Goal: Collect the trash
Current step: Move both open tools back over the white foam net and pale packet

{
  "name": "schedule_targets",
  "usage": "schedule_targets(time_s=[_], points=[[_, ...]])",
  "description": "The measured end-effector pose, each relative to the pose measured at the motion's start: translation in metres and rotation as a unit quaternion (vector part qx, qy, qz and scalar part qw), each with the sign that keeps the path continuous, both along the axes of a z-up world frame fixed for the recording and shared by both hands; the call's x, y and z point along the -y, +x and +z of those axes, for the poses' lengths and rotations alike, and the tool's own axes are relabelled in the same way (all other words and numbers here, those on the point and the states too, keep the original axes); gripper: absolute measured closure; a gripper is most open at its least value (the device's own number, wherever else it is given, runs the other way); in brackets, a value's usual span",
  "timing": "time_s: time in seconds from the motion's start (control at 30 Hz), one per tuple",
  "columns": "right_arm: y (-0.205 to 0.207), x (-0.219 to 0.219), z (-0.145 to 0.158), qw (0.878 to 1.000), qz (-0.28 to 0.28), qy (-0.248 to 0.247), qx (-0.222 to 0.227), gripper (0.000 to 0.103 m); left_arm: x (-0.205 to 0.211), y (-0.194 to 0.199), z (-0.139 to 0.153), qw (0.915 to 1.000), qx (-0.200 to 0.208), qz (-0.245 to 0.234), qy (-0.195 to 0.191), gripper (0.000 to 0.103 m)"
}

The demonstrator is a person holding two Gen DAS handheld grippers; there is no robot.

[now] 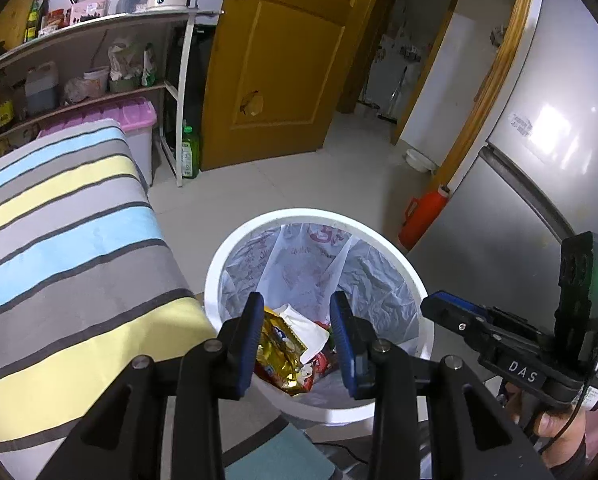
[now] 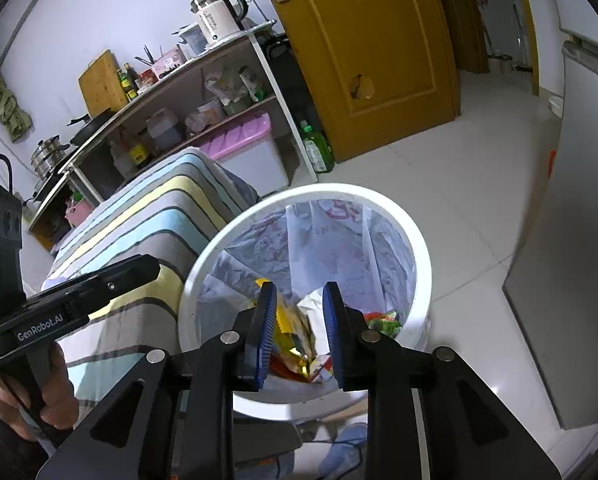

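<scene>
A white trash bin (image 1: 219,264) lined with a thin plastic bag stands on the floor beside the striped table; it also shows in the right wrist view (image 2: 419,248). Inside lie a gold snack wrapper (image 1: 279,344), white crumpled paper (image 1: 305,330) and red wrappers (image 1: 319,364); the gold wrapper (image 2: 287,340) and a red-green wrapper (image 2: 383,322) show in the right view too. My left gripper (image 1: 297,300) hangs open and empty over the bin. My right gripper (image 2: 299,292) is open and empty above the bin; its body (image 1: 511,336) sits to the right in the left view.
A table with a striped cloth (image 1: 67,248) is left of the bin. Behind it are a cluttered shelf rack (image 1: 99,60), a pink-lidded box (image 1: 135,116) and a green bottle (image 1: 190,152). A yellow door (image 1: 283,60), a grey fridge (image 1: 547,152) and a red flask (image 1: 423,216) border the tiled floor.
</scene>
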State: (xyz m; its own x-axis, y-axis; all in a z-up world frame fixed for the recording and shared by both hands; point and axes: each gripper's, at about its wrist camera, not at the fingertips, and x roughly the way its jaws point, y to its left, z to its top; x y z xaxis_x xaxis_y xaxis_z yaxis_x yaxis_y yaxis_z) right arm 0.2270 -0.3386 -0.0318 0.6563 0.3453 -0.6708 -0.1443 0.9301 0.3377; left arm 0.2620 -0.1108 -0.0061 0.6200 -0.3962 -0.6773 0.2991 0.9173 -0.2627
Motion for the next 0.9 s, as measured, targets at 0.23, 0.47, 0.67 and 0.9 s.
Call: schedule_targets(time_s=[0.23,0.47,0.67,0.9], points=[[-0.015,-0.017,0.029,0.999,0.015,-0.007,0.033,0.078,-0.022,-0.020,0.017,0.9995,0.028,0.013,-0.004,0.067],[-0.034,-0.044,0.050,0.997,0.042,-0.014,0.060,0.078,-0.049,-0.046,0.034,0.9978,0.056,0.034,-0.006,0.067],[-0.050,-0.071,0.063,0.994,0.072,-0.014,0.078,0.075,-0.071,-0.066,0.043,0.9958,0.075,0.053,-0.005,0.067],[-0.063,-0.103,0.067,0.990,0.108,-0.011,0.088,0.070,-0.099,-0.090,0.045,0.9928,0.087,0.082,0.001,0.067]])
